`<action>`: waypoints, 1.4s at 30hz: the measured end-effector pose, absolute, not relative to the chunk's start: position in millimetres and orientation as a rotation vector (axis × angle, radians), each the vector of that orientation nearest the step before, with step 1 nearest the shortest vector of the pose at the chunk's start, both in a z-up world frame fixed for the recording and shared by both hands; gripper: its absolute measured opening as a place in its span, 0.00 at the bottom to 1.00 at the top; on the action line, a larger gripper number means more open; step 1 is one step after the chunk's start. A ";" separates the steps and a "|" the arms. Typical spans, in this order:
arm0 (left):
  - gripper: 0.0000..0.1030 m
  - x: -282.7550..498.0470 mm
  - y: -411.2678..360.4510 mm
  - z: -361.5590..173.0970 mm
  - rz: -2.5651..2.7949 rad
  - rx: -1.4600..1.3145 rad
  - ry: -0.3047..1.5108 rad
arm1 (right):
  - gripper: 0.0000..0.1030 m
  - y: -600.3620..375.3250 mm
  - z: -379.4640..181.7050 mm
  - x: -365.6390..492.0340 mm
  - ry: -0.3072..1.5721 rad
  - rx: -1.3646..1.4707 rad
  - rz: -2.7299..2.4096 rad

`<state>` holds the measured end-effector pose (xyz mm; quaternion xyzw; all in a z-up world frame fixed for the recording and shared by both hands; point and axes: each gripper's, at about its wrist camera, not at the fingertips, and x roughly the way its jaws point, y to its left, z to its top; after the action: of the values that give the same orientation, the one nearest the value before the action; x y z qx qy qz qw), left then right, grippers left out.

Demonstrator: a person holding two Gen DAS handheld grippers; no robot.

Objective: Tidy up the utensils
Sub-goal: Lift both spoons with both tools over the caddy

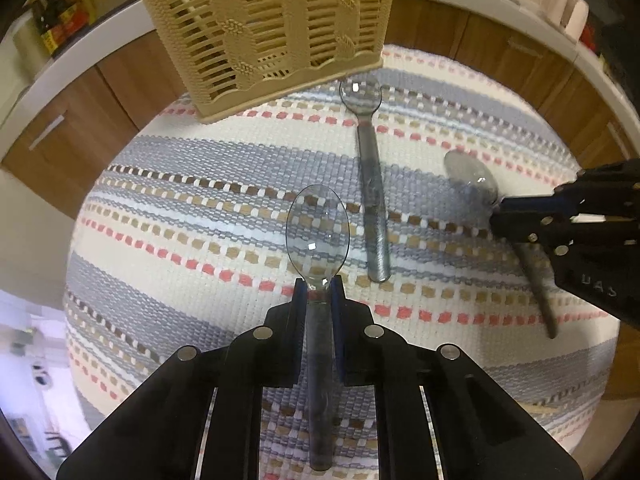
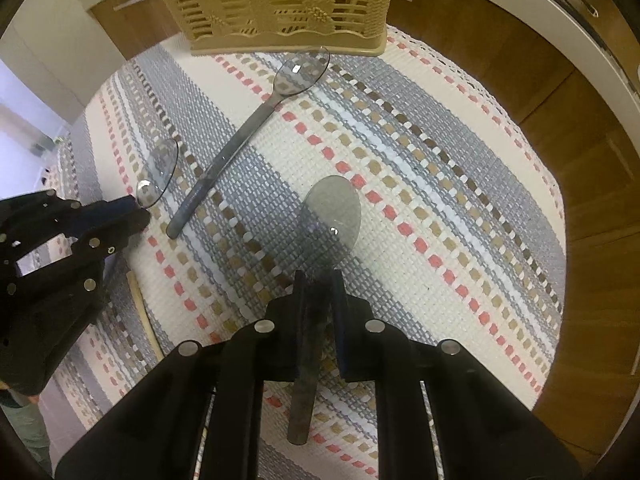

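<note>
My left gripper (image 1: 319, 286) is shut on the neck of a clear grey plastic spoon (image 1: 318, 232), bowl forward, held above the striped mat. My right gripper (image 2: 319, 280) is shut on a second clear spoon (image 2: 332, 216) the same way. Each gripper shows in the other's view: the right one (image 1: 498, 206) with its spoon (image 1: 472, 176), the left one (image 2: 138, 208) with its spoon (image 2: 158, 172). A third clear spoon (image 1: 370, 184) lies flat on the mat, its bowl beside the beige woven-look utensil basket (image 1: 272, 28), also in the right wrist view (image 2: 248, 128). The basket (image 2: 288, 4) stands at the mat's far edge.
A striped woven mat (image 1: 200, 208) covers the round table top, also in the right wrist view (image 2: 440, 184). A thin wooden stick (image 2: 144, 316) lies on the mat near the left gripper. Brown cabinet doors (image 1: 80, 128) and a white counter edge surround the table.
</note>
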<state>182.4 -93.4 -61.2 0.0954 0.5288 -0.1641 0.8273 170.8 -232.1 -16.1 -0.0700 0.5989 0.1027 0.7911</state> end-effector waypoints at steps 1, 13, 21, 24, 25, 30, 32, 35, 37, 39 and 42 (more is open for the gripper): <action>0.10 181.5 -89.3 -58.8 -0.370 0.169 1.108 | 0.10 -234.8 -14.7 170.8 1.278 -0.132 0.235; 0.10 173.8 -48.1 -12.0 -0.491 -0.045 0.885 | 0.10 -282.7 11.9 164.4 1.097 0.080 0.372; 0.10 165.4 -31.5 26.1 -0.496 -0.158 0.708 | 0.10 -287.1 42.9 148.2 0.956 0.091 0.391; 0.10 174.2 -22.7 44.1 -0.450 -0.189 0.631 | 0.10 -282.7 59.0 143.3 0.885 0.057 0.390; 0.10 174.2 -21.4 48.9 -0.442 -0.195 0.610 | 0.10 -280.4 65.3 142.0 0.856 0.044 0.391; 0.10 179.8 -11.5 82.2 -0.407 -0.227 0.487 | 0.10 -270.0 92.8 145.3 0.746 0.007 0.383; 0.10 185.3 -11.5 97.8 -0.394 -0.229 0.435 | 0.10 -266.8 105.1 148.5 0.706 -0.007 0.371; 0.10 192.2 -13.9 115.4 -0.384 -0.222 0.370 | 0.10 -262.7 120.7 157.7 0.660 -0.015 0.364; 0.10 200.0 -15.1 127.5 -0.382 -0.219 0.325 | 0.10 -259.4 132.0 167.4 0.627 -0.020 0.355; 0.10 210.4 -17.5 137.2 -0.389 -0.227 0.294 | 0.10 -259.7 144.0 177.6 0.591 -0.008 0.353; 0.10 227.9 -17.5 149.8 -0.391 -0.252 0.251 | 0.10 -258.6 159.3 195.6 0.527 0.002 0.323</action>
<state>227.9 -17.5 149.8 -0.1245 0.1241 -0.1932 0.9653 195.6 -258.6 159.3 0.0011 0.2592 0.1592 0.9526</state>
